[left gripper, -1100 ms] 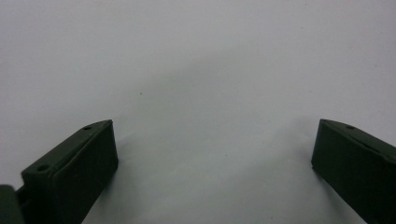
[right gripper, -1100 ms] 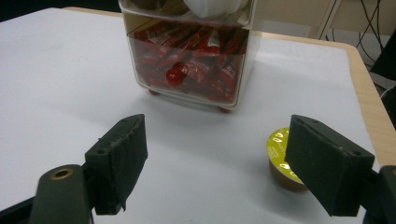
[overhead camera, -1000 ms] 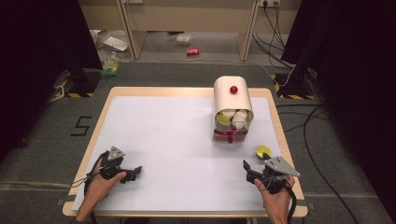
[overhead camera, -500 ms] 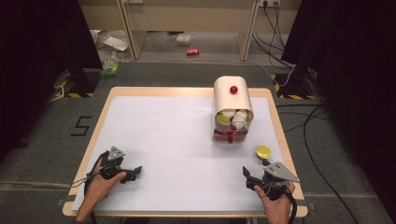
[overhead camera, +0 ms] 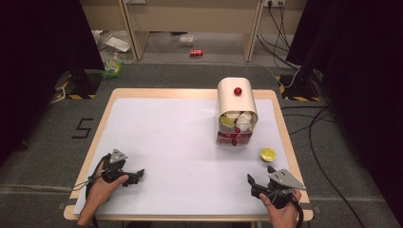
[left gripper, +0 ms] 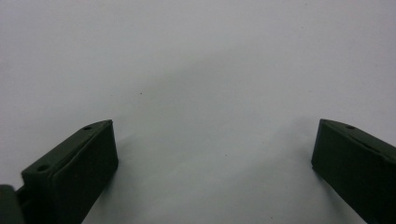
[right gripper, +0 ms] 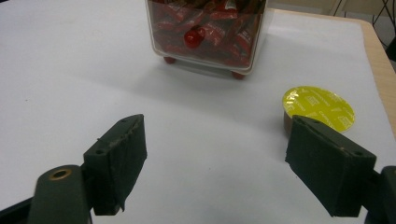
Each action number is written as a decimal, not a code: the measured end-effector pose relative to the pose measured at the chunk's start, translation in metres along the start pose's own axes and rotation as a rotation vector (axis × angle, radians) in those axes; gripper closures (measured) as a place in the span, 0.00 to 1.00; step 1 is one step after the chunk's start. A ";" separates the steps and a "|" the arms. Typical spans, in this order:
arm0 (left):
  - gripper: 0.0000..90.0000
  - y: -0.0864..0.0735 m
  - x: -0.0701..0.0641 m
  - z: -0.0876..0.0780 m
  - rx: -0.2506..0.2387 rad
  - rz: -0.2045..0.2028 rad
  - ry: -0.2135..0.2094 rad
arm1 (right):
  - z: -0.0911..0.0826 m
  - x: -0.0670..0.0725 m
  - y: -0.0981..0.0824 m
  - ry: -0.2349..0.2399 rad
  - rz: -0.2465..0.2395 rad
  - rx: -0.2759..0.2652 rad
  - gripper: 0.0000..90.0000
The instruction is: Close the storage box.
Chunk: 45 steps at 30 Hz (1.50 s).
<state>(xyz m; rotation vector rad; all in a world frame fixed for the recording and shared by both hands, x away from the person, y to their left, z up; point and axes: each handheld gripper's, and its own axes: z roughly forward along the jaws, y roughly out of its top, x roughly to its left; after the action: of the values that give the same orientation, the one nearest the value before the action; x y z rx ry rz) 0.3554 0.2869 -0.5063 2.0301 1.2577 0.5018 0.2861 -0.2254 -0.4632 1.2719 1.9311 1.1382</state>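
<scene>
Right tool [overhead camera: 259, 183] pulls back toward near worktop [overhead camera: 180, 142] edge, jaws spread, empty; yellow capsule [overhead camera: 267, 154] now lies free just ahead, near dispenser [overhead camera: 236, 111]; likely just released; left tool [overhead camera: 135, 175] unmoved, spread, empty.

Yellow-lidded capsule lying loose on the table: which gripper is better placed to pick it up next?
Right. The right gripper sits open just short of the capsule, which lies near its right-hand jaw in its own view. The left gripper is open too, but at the table's far side, facing bare surface.
</scene>
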 end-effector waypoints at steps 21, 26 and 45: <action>0.00 0.000 0.000 0.000 -0.002 0.000 0.000 | -0.014 -0.003 -0.015 0.008 0.013 0.052 0.21; 0.00 0.000 0.000 0.000 -0.002 -0.001 0.000 | -0.016 -0.002 -0.018 0.013 0.016 0.068 0.21; 0.00 0.000 0.000 0.000 -0.002 -0.001 0.000 | -0.015 -0.002 -0.032 0.035 0.003 0.192 0.20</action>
<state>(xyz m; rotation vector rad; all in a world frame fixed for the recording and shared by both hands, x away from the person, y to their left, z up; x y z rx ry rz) 0.3552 0.2868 -0.5064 2.0277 1.2570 0.5027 0.2610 -0.2388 -0.4842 1.3615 2.1061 1.0014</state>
